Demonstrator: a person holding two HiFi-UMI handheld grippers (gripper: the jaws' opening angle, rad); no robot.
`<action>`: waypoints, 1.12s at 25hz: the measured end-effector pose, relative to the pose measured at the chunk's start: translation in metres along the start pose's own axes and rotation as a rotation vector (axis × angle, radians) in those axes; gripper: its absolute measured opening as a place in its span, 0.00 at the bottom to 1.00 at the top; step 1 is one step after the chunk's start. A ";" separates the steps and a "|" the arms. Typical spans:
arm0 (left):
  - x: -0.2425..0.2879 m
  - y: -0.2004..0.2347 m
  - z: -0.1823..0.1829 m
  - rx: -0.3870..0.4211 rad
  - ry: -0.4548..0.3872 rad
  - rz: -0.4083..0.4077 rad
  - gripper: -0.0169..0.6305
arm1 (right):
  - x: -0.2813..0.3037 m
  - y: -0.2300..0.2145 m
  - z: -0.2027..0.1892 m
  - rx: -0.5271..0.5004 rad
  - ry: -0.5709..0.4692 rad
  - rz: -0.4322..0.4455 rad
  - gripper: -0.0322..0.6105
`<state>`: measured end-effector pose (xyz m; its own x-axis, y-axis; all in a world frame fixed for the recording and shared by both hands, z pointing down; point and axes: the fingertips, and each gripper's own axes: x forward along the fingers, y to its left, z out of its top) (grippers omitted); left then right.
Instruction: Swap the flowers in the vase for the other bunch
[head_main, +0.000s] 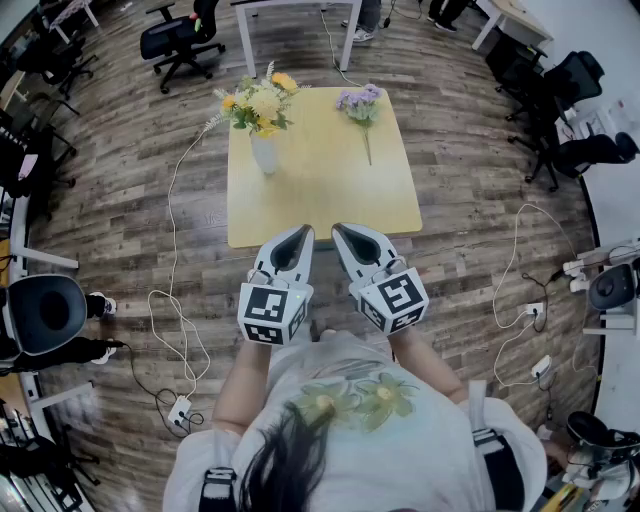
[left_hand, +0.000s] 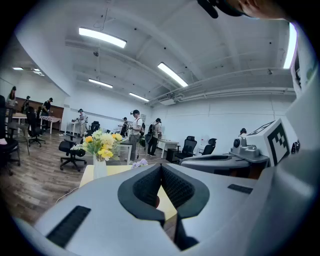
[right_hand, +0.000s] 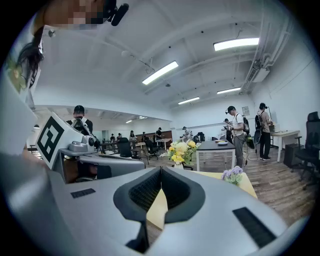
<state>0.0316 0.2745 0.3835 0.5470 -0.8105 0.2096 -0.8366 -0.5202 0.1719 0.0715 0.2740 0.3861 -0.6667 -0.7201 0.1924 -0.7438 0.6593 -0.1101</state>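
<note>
A white vase (head_main: 264, 152) with yellow and white flowers (head_main: 258, 102) stands upright at the far left of the yellow table (head_main: 320, 195). A purple bunch (head_main: 361, 104) lies flat on the far right of the table. My left gripper (head_main: 302, 233) and right gripper (head_main: 340, 232) hover side by side over the table's near edge, both shut and empty. In the left gripper view the jaws (left_hand: 160, 165) meet, with the vase (left_hand: 100, 168) and purple bunch (left_hand: 139, 163) beyond. The right gripper view shows its gripper (right_hand: 161, 170) shut, the yellow flowers (right_hand: 181, 151) and purple bunch (right_hand: 233, 174) ahead.
White cables (head_main: 172, 330) trail over the wood floor left and right of the table. Office chairs (head_main: 180, 38) stand at the far left and far right (head_main: 565, 110). A white desk (head_main: 300, 20) is behind the table. Several people stand further back in the room (left_hand: 135, 130).
</note>
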 end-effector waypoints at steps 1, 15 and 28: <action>0.003 0.004 0.000 -0.001 0.000 0.000 0.05 | 0.005 -0.001 -0.001 0.002 0.000 0.001 0.11; 0.029 0.088 0.000 0.021 0.037 -0.050 0.05 | 0.092 -0.001 -0.002 0.036 -0.018 -0.013 0.12; 0.066 0.120 -0.012 -0.024 0.082 -0.075 0.05 | 0.134 -0.033 0.001 0.095 0.003 -0.007 0.12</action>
<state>-0.0322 0.1621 0.4291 0.6097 -0.7439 0.2735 -0.7926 -0.5714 0.2128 0.0061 0.1557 0.4150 -0.6612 -0.7241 0.1964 -0.7499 0.6304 -0.2005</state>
